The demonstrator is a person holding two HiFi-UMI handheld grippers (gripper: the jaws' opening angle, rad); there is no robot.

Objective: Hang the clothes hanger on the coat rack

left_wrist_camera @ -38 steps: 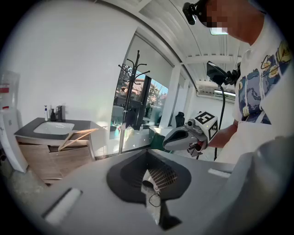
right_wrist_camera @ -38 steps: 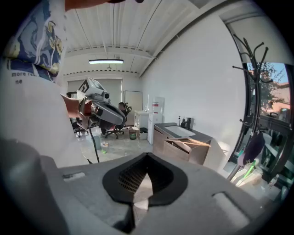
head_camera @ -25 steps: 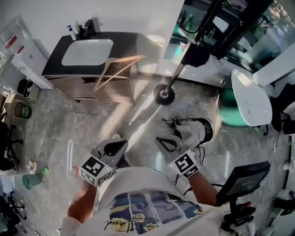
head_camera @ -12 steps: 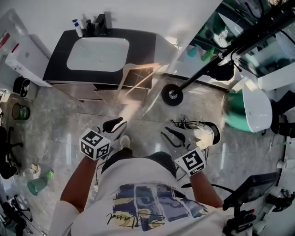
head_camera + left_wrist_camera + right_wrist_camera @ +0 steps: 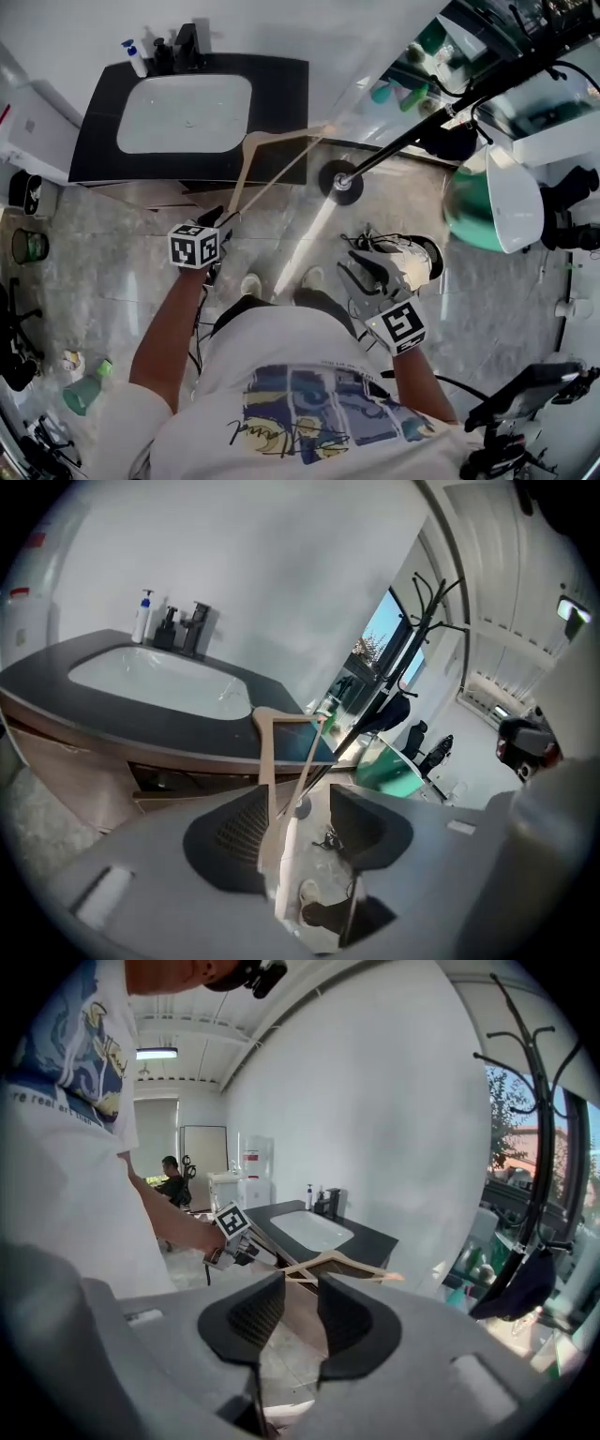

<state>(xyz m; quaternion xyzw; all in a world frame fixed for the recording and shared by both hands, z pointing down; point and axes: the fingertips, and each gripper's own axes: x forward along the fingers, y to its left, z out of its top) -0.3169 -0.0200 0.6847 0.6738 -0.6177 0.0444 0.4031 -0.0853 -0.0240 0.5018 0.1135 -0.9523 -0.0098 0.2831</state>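
Observation:
A wooden clothes hanger [image 5: 281, 139] stands tilted in front of the sink cabinet. Its lower end reaches down to my left gripper [image 5: 220, 220]. In the left gripper view the hanger [image 5: 265, 752] runs up between the opening jaws of that gripper [image 5: 298, 803], close along the left pad, and is not clamped. My right gripper [image 5: 354, 272] hangs lower right, its jaws also opening, with nothing between them [image 5: 300, 1293]. From there the hanger [image 5: 342, 1262] shows beyond the jaws. The black coat rack [image 5: 412, 131] rises from a round base [image 5: 337, 183] right of the hanger.
A black vanity top [image 5: 281, 84] holds a white sink and bottles [image 5: 141, 56]. A white shoe [image 5: 408, 258] lies by my right gripper. A white table [image 5: 511, 202] and a green seat stand at right. A dark bag [image 5: 516, 1288] hangs on the coat rack [image 5: 534, 1147].
My left gripper moved up and forward to the hanger's lower end and its jaws opened around it. The right gripper's jaws opened too, and it shifted slightly right.

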